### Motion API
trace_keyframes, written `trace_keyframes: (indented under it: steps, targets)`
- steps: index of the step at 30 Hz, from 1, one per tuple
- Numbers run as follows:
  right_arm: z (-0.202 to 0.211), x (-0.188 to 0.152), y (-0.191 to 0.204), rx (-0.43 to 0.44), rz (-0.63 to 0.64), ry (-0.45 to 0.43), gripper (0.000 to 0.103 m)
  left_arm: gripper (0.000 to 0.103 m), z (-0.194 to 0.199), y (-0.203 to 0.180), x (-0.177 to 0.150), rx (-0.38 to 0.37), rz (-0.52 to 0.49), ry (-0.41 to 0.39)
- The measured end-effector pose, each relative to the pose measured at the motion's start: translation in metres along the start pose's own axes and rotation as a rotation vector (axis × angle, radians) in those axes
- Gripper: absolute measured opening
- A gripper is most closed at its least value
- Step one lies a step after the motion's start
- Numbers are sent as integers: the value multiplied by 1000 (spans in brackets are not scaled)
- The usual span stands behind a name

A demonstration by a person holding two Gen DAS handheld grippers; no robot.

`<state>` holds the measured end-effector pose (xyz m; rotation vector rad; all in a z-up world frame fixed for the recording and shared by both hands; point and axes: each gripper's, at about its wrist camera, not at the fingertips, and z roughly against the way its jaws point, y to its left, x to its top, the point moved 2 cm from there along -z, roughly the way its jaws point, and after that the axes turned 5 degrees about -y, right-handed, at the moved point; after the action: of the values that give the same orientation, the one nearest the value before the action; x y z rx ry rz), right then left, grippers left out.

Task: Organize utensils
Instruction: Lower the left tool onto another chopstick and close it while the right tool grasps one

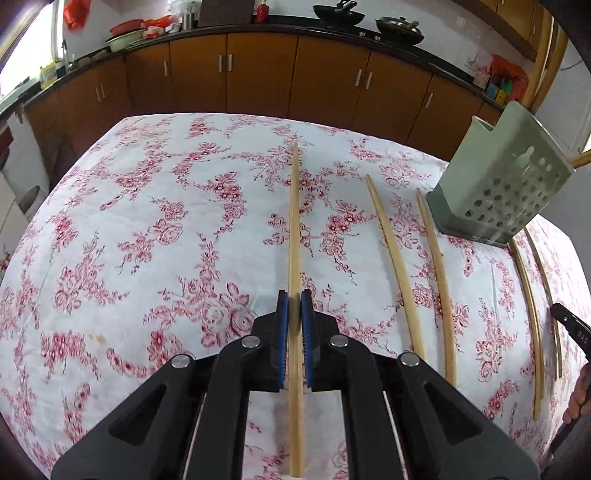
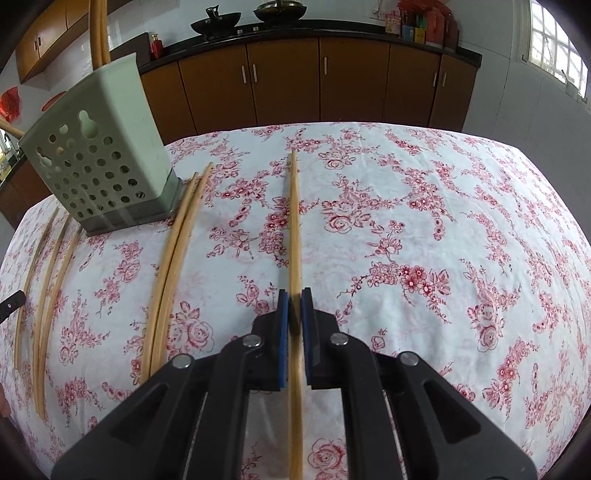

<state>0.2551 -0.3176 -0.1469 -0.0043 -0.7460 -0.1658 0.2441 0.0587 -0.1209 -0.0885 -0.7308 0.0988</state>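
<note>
In the left wrist view my left gripper is shut on a pale wooden chopstick that runs straight ahead between the blue pads over the floral tablecloth. My right gripper is shut on another chopstick in the same way. A green perforated utensil holder stands on the table between the two grippers, with chopsticks sticking up out of it. Several loose chopsticks lie on the cloth beside the holder. The right gripper's black tip shows at the right edge of the left wrist view.
The table is covered by a white cloth with red flowers and ends at a far edge in front of brown kitchen cabinets. Woks stand on the dark counter. A person's hand shows at the right edge.
</note>
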Motion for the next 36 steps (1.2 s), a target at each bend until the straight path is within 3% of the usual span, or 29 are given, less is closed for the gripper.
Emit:
trace_keyframes:
  steps: [9, 36]
  targets:
    - [2, -6, -3, 20, 22, -26, 9, 8, 6, 1, -7, -3, -40, -48]
    - [4, -8, -4, 30, 18, -37, 10, 9, 9, -3, -11, -6, -37, -47]
